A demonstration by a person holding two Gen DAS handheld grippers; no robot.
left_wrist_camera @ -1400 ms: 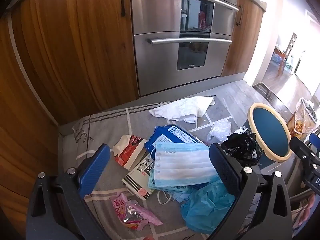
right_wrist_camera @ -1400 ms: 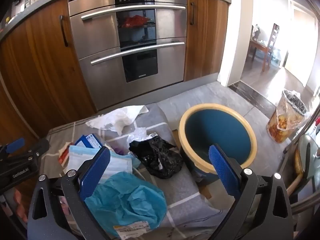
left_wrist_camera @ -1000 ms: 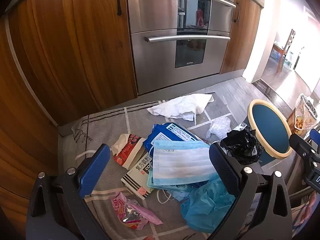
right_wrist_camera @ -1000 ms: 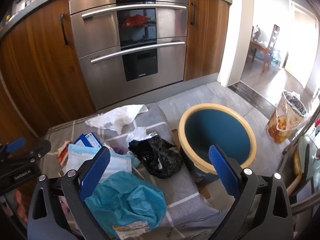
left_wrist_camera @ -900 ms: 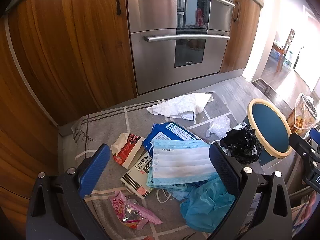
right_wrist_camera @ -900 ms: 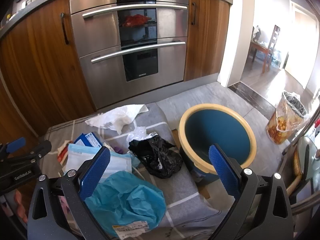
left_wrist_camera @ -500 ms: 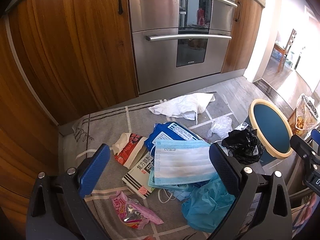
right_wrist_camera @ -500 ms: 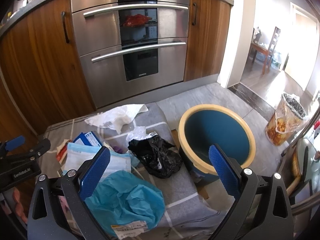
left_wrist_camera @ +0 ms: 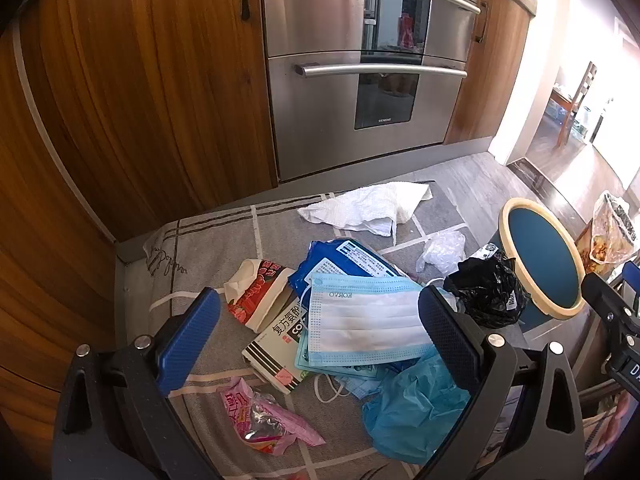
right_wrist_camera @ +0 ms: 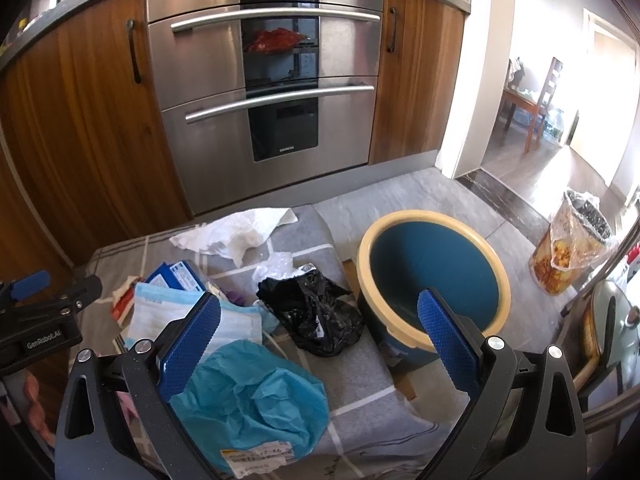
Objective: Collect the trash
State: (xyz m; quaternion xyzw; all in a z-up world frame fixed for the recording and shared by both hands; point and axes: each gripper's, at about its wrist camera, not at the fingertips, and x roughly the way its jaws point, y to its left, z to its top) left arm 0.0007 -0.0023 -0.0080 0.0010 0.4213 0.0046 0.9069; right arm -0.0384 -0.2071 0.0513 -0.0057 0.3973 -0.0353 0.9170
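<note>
Kitchen floor before the steel oven carried a grey checked mat (left_wrist_camera: 208, 240) strewn with litter, a pale blue pleated face mask (left_wrist_camera: 366, 320) between the wide, empty left claw (left_wrist_camera: 320, 340), and the equally wide right claw (right_wrist_camera: 316, 340) hovering, presumably since the blue cream-rimmed bin (right_wrist_camera: 434, 280) waited at two o'clock.

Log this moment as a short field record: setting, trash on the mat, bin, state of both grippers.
setting: kitchen floor, grey mat in front of a steel oven
trash on mat: face mask, black bag, crumpled blue bag, white paper towel, pink wrapper, red snack packet
bin: blue bin with cream rim, right of the mat, black bag beside it
left gripper: open, above the pile, holds nothing
right gripper: open, holds nothing
</note>
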